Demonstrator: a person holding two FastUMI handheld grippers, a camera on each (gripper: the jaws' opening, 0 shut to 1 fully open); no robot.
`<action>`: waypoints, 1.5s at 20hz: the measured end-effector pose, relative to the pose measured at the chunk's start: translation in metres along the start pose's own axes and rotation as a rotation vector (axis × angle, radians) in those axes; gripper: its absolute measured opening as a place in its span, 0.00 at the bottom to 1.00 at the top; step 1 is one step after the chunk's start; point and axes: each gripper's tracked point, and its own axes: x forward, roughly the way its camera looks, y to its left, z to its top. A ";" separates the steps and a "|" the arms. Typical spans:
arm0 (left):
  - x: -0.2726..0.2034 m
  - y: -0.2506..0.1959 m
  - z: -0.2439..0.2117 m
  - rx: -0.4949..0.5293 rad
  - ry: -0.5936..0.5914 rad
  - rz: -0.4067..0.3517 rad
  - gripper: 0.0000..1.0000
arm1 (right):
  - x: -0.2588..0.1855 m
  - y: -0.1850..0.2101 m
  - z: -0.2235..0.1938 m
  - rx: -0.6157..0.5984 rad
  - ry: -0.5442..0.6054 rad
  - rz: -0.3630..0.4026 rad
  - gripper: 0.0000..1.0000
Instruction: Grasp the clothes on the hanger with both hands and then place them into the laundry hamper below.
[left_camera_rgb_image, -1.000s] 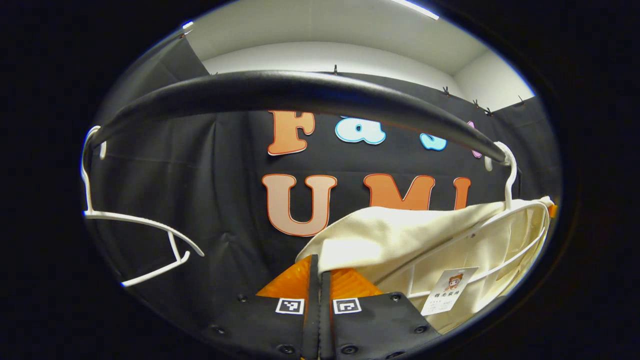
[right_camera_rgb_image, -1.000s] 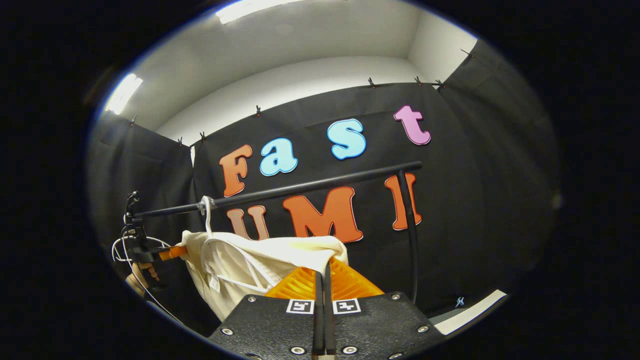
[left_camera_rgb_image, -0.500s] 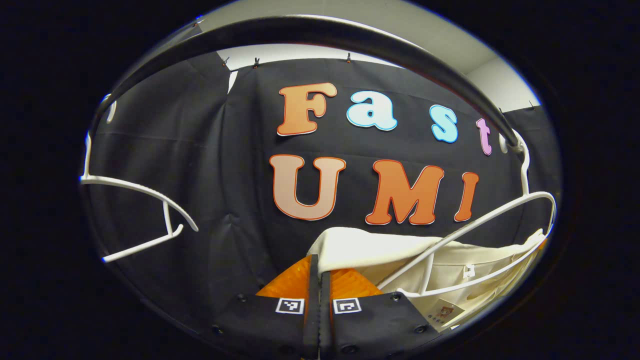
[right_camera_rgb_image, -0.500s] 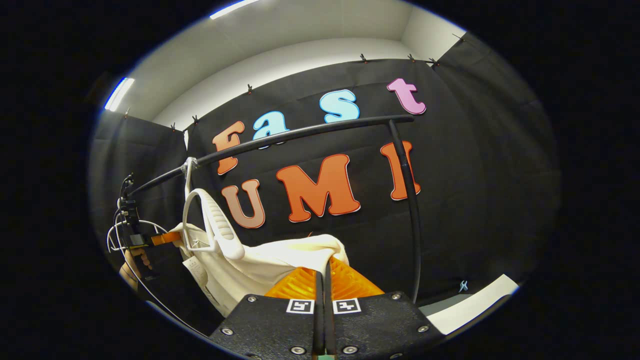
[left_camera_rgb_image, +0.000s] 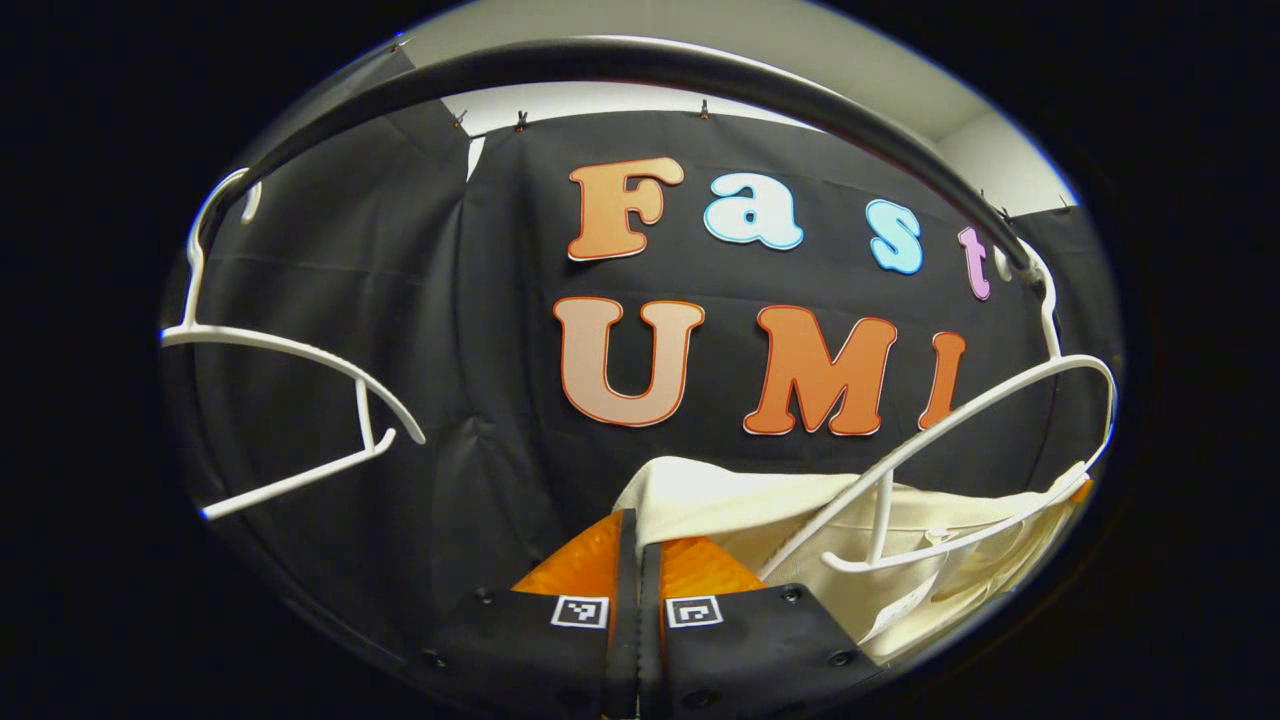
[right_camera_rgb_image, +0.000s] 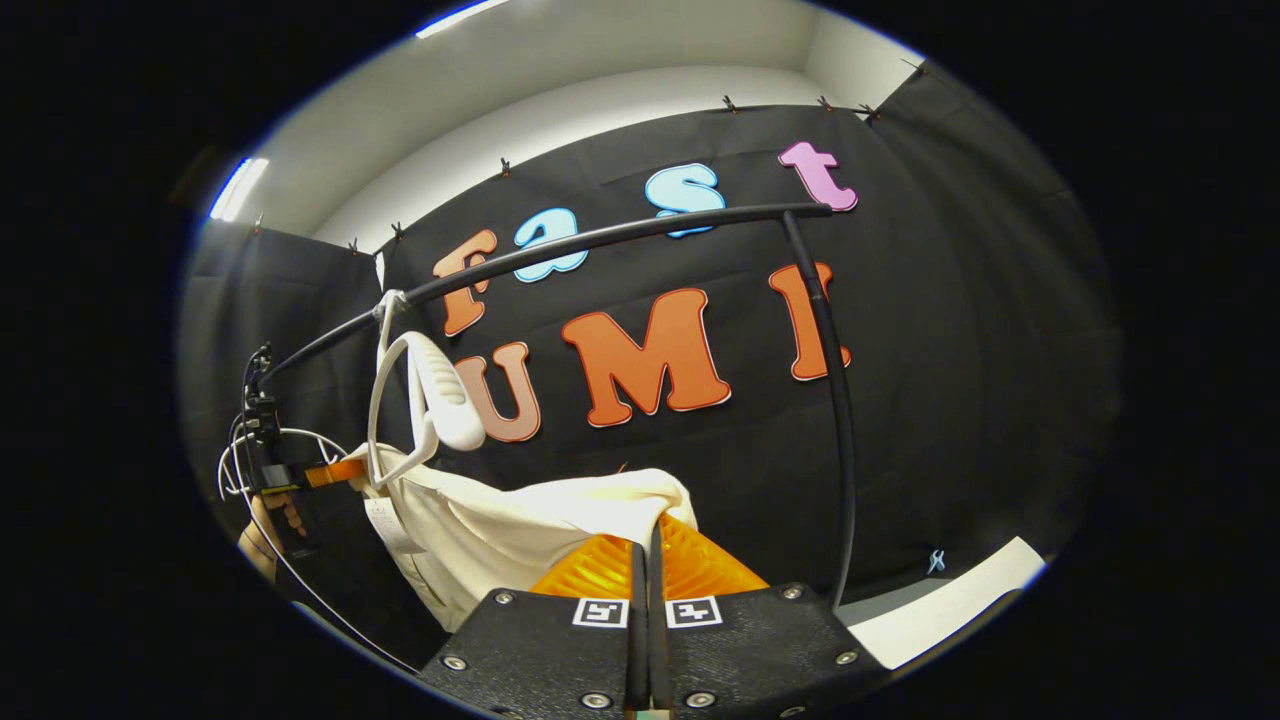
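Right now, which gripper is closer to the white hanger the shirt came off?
Left. The left gripper holds the cream shirt right under the white hanger; the right gripper pinches the shirt's far end, farther along.

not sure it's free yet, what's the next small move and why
Probably lower both grippers together. The cream garment is pinched by the right gripper and left gripper, and the white hanger on the rail now sits above the cloth.
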 end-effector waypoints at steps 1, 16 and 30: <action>0.000 0.002 -0.004 -0.004 0.005 0.003 0.07 | -0.002 0.001 -0.002 0.002 0.004 0.002 0.00; -0.042 0.042 -0.091 -0.026 0.165 0.055 0.07 | -0.016 0.015 -0.063 0.010 0.127 0.001 0.00; -0.067 0.019 -0.153 0.022 0.294 -0.038 0.07 | -0.018 0.024 -0.138 0.000 0.240 -0.020 0.00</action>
